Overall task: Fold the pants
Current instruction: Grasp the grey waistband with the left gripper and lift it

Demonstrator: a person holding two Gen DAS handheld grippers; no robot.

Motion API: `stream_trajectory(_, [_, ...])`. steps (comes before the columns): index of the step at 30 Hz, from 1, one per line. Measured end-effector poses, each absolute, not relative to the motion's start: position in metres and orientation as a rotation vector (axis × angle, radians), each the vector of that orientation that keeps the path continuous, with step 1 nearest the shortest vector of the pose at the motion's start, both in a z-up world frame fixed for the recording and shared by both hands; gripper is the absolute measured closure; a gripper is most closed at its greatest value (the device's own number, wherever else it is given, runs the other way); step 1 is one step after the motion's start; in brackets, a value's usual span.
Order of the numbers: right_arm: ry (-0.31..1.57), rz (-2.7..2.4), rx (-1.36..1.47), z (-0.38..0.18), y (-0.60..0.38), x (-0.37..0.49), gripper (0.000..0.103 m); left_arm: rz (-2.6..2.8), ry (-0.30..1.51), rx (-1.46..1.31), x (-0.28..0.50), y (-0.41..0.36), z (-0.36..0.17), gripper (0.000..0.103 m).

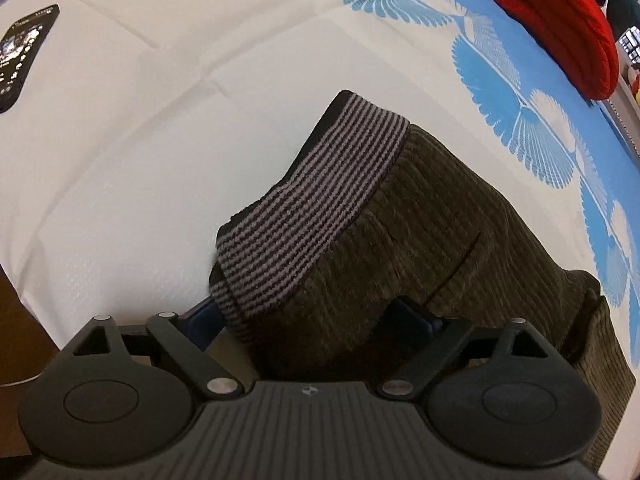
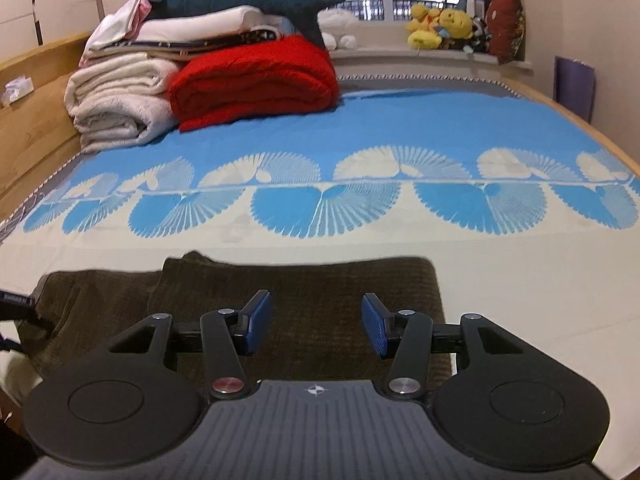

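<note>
A: Left wrist view first. What's under the left gripper (image 1: 316, 316)?

B: The pants (image 1: 400, 248), dark olive-brown corduroy, lying on the bed cover (image 1: 120, 168). Their striped grey-and-black waistband (image 1: 312, 216) runs diagonally across the middle of the view, on the white part of the cover.

A: And the jaws?

B: Spread wide. One blue pad (image 1: 206, 316) sits just outside the near end of the waistband, the other blue pad (image 1: 416, 314) lies over the corduroy. The waistband corner is between them, but the pads don't press on it, so nothing is gripped.

A: Anything else in that view?

B: A black phone (image 1: 24, 52) on the white cover at far left, well apart from the pants. A red blanket (image 1: 560, 16) at top right, on the blue part beyond a fan-shaped pattern.

A: Now the right wrist view.

B: The right gripper (image 2: 318, 326) hangs over the pants (image 2: 300, 284), which lie flat at the near edge of the bed, folded into a broad rectangle with a second layer showing on the left. Its fingers stand apart, about half open, blue pads facing each other with only air between them; whether the tips touch the cloth I cannot tell.

A: Background?

B: The red blanket (image 2: 256, 80) folded beside a stack of cream blankets (image 2: 120, 96), a teal shark plush (image 2: 248, 0) on top, and yellow plush toys (image 2: 440, 24) on the windowsill (image 2: 380, 56).
</note>
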State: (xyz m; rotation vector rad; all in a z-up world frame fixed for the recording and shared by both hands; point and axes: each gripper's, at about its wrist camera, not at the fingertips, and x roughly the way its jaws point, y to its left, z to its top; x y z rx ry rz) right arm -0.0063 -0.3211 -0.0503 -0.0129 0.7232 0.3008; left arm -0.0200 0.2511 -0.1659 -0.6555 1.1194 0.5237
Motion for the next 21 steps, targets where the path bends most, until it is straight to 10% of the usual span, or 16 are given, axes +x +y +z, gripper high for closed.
stream_trajectory(15, [1.029,0.260,-0.189,-0.104,-0.308,-0.001,0.050,0.531,1.104,-0.588,-0.012,0.241,-0.162,0.024])
stream_trajectory(21, [1.048,0.264,-0.224,-0.109,-0.300,0.000,0.050,0.532,1.049,-0.469,-0.015,0.229,-0.145,0.063])
